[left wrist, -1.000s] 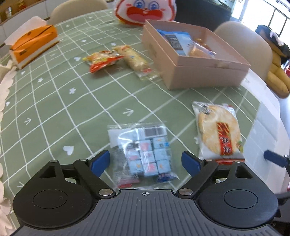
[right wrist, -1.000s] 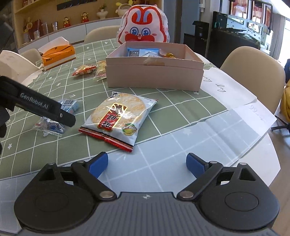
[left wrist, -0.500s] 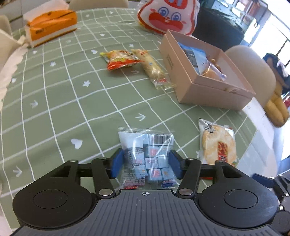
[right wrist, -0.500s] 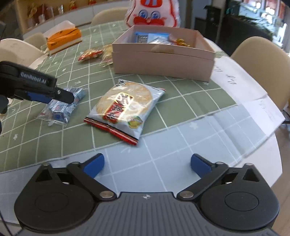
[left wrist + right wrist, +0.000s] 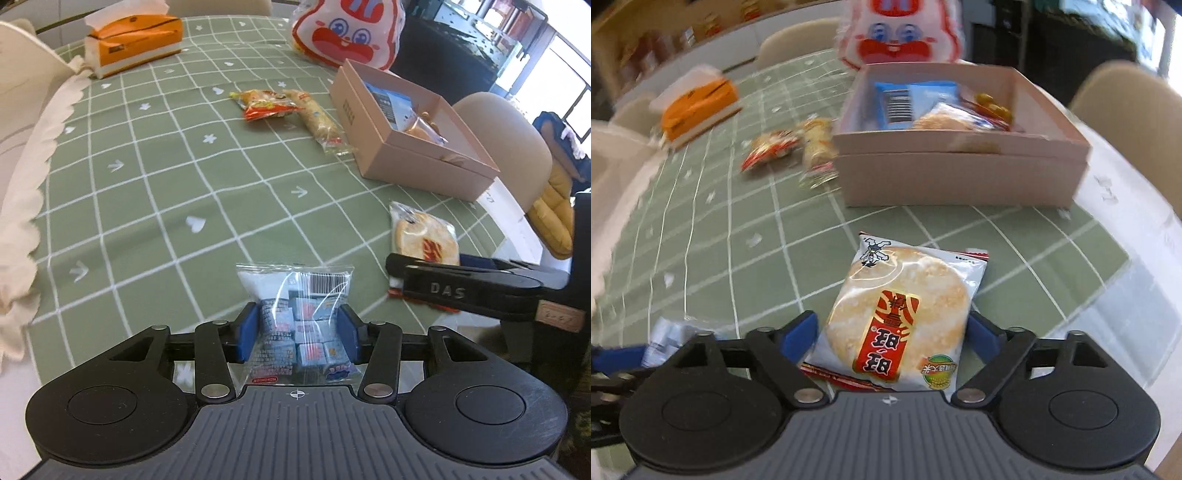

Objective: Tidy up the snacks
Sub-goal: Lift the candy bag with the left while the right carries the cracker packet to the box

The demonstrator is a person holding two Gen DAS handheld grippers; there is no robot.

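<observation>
Both hands have just advanced onto their packets. Left gripper [image 5: 298, 334] jaws have just been closing; the pads now press the sides of the clear bag of blue candies [image 5: 299, 325], half-wide. Right gripper [image 5: 892, 338] is narrowing around the rice cracker packet [image 5: 899, 317] on the tablecloth [image 5: 738, 221], contact uncertain. Cardboard box [image 5: 960, 177] lies ahead: likely next, lifting both in.

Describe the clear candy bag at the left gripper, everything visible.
The candy bag is a clear, crinkly plastic pouch holding small pale-blue wrapped cubes with red print. Its far end is white with a barcode label, and a red logo strip marks the near edge. It lies between the blue pads of the left gripper, whose jaws have just been closing; both pads press its sides. Whether it is lifted off the green checked tablecloth cannot be told. The rice cracker pack lies apart, to its right.
</observation>
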